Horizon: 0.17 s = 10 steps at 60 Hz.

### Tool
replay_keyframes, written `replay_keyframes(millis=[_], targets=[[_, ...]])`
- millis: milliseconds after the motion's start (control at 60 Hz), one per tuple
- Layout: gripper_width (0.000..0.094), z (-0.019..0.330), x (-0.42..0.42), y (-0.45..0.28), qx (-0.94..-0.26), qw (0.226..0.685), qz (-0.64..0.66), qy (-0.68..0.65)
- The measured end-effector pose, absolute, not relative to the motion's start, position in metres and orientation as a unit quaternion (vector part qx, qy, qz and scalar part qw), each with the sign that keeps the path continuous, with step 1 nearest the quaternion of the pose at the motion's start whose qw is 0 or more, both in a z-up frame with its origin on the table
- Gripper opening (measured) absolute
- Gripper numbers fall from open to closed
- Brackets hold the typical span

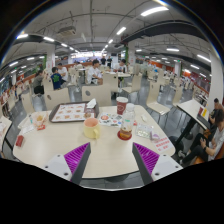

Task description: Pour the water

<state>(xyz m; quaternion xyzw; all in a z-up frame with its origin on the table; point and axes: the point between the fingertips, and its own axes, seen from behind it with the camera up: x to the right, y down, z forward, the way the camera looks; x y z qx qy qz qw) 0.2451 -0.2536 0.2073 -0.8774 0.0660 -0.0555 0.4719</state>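
Your gripper [112, 160] stands open, fingers wide apart, holding nothing. A yellow cup [91, 128] and an orange-lidded jar [125, 130] sit on the round table [60, 150] just beyond them, a red cup [121, 106] farther back.

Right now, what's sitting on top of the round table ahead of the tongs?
On the table: a tray, a yellow cup, a dark cup and a small jar. Cup contents aren't visible. The tongs are open, holding nothing.

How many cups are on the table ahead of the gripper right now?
2 clear ones: a tall dark cup far across the table, and a pale cup nearer the open gripper. Smaller items may hide more.
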Motion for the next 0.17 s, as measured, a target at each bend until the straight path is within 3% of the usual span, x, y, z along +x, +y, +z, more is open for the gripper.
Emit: replay_keyframes(millis=[167], targets=[[0.0847,0.2103,0.2418,-0.2528,-0.877,0.473,-0.068,0.045]])
